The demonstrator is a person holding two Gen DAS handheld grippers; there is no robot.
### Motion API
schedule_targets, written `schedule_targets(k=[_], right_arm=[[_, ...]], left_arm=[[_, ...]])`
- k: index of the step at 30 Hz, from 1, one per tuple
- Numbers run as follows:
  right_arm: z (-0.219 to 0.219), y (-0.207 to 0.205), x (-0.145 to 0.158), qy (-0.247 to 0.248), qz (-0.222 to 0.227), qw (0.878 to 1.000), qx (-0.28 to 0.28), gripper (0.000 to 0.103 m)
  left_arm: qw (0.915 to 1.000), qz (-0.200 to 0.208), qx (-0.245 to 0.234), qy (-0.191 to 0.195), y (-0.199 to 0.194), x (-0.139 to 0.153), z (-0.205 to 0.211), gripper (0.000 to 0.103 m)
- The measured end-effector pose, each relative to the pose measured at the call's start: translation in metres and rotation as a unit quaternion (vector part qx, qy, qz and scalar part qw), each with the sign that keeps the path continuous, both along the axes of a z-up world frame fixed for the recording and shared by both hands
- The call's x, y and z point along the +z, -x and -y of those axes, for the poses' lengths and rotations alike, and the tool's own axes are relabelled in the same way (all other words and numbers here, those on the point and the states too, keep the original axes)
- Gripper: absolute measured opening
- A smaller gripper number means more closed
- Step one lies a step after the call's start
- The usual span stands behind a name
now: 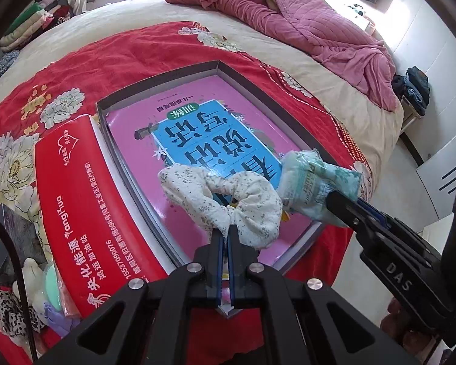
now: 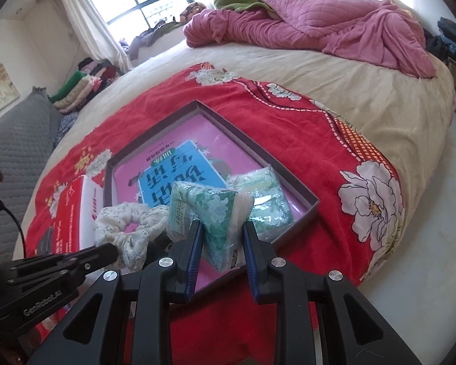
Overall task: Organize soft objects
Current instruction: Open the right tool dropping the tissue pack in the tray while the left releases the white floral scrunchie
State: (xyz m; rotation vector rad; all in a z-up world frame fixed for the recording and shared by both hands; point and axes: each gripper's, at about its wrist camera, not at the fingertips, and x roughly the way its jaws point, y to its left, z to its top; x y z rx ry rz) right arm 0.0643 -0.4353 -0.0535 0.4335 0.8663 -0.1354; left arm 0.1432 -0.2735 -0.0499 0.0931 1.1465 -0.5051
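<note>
Right wrist view: right gripper (image 2: 222, 234) jaws pinch a tissue pack (image 2: 211, 213) above the shallow box (image 2: 311, 205); left gripper (image 1: 225, 237), jaws pressed together, nips a scrunchie (image 1: 228, 200). Released carelessly, either might land outside; the margin looks slim.

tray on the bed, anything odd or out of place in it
A hard pink book fills the tray, odd for a soft-things sort. One tissue pack already lies on it. Nothing looks spilled or torn.
</note>
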Motion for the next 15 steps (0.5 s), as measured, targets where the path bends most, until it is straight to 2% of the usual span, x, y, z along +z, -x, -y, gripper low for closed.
schedule_targets(k=[7, 12, 15], right_arm=[[-0.001, -0.0053, -0.009, 0.017, -0.018, 1.0, -0.005, 0.03], [0.0008, -0.0048, -0.0092, 0.023, -0.018, 0.999, -0.013, 0.038], [0.001, -0.004, -0.0061, 0.03, -0.012, 0.999, -0.017, 0.038]], left_arm=[[1.0, 0.0, 0.001, 0.002, -0.0004, 0.0007, -0.0007, 0.003], [1.0, 0.0, 0.003, 0.003, -0.0011, 0.0007, -0.0007, 0.003], [1.0, 0.0, 0.003, 0.001, -0.0016, 0.0001, -0.0003, 0.003]])
